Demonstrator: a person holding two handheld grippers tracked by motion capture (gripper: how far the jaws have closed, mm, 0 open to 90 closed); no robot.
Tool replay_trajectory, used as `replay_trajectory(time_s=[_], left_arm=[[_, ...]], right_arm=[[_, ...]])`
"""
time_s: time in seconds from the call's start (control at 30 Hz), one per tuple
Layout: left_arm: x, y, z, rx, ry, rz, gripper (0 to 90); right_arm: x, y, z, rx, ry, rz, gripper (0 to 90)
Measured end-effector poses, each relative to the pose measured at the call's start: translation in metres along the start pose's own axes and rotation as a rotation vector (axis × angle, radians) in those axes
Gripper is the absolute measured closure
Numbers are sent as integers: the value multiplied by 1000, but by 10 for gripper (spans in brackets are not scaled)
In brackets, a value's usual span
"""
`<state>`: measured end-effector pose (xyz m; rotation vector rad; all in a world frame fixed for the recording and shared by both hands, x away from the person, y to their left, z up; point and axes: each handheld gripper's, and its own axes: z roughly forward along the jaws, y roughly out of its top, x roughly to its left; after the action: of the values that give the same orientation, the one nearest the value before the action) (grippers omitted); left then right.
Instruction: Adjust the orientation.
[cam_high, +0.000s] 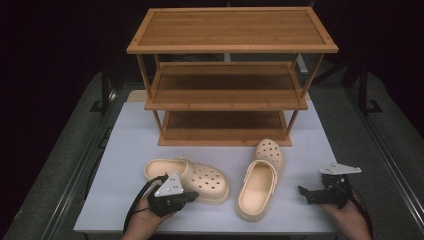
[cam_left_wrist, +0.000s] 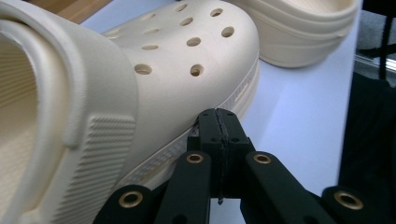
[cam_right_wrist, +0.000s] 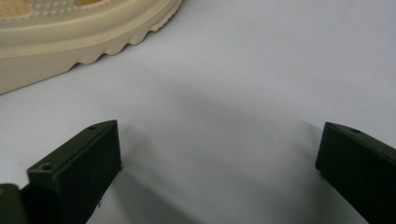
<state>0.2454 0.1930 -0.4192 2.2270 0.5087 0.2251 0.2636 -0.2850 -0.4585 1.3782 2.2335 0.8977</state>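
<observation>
Two cream perforated clogs lie on the white table (cam_high: 125, 150). The left clog (cam_high: 200, 179) lies sideways with its toe to the right. The right clog (cam_high: 259, 182) points away toward the rack. My left gripper (cam_high: 191, 196) is shut with nothing in it, its tips against the left clog's (cam_left_wrist: 140, 84) sole edge; in the left gripper view the gripper (cam_left_wrist: 218, 125) shows both jaws pressed together. My right gripper (cam_high: 304, 194) stands open to the right of the right clog, low over bare table. The right gripper view shows the gripper (cam_right_wrist: 219, 156) with its jaws wide apart and a clog's sole (cam_right_wrist: 70, 32) at the upper left.
A three-tier wooden shoe rack (cam_high: 227, 100) stands at the back of the table with bare shelves. The second clog (cam_left_wrist: 299, 28) lies beyond the left gripper. The table's front edge runs just under both hands.
</observation>
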Motion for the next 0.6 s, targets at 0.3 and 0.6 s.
replay_trajectory(time_s=[0.3, 0.6], left_arm=[[8, 6, 6, -12, 10, -28, 900], [6, 10, -19, -66, -85, -80, 900]], right_arm=[[0, 0, 0, -1, 1, 0, 0], [0, 0, 0, -1, 1, 1, 0]])
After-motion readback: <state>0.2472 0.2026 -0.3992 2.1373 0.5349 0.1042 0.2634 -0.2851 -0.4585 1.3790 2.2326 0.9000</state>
